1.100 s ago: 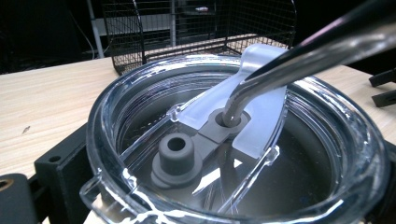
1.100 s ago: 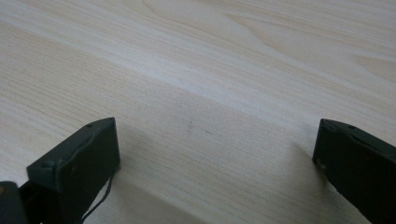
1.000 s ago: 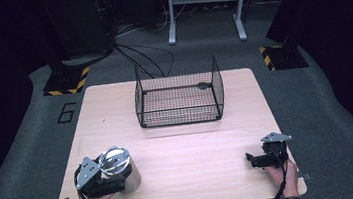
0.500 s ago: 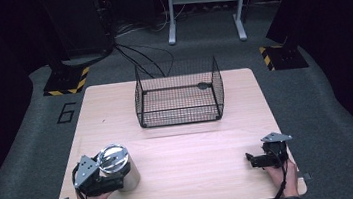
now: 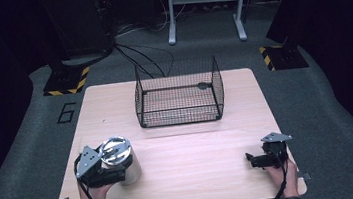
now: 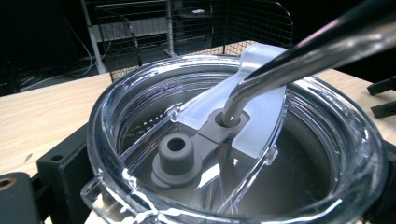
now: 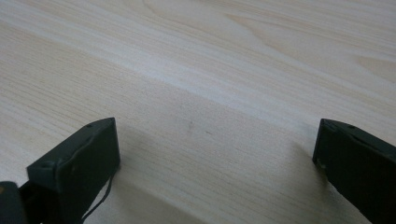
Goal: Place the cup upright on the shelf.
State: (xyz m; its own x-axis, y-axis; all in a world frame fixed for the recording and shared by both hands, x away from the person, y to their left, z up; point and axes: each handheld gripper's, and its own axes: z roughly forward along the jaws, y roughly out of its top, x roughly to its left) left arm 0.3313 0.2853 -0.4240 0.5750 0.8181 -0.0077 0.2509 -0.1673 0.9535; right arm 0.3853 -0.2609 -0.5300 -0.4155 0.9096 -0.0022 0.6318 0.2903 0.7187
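- The steel tumbler (image 5: 121, 161) stands upright on the table (image 5: 198, 172), in front of the wire basket (image 5: 179, 96), to its left.
- The left gripper (image 5: 103, 169) hugs the tumbler tight.
- The right gripper (image 5: 256, 160) rests wide apart, in front of the basket, to its right.

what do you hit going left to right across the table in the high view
left gripper → steel tumbler with a clear lid → wire basket, farther back on the table → right gripper, jaws open over bare wood
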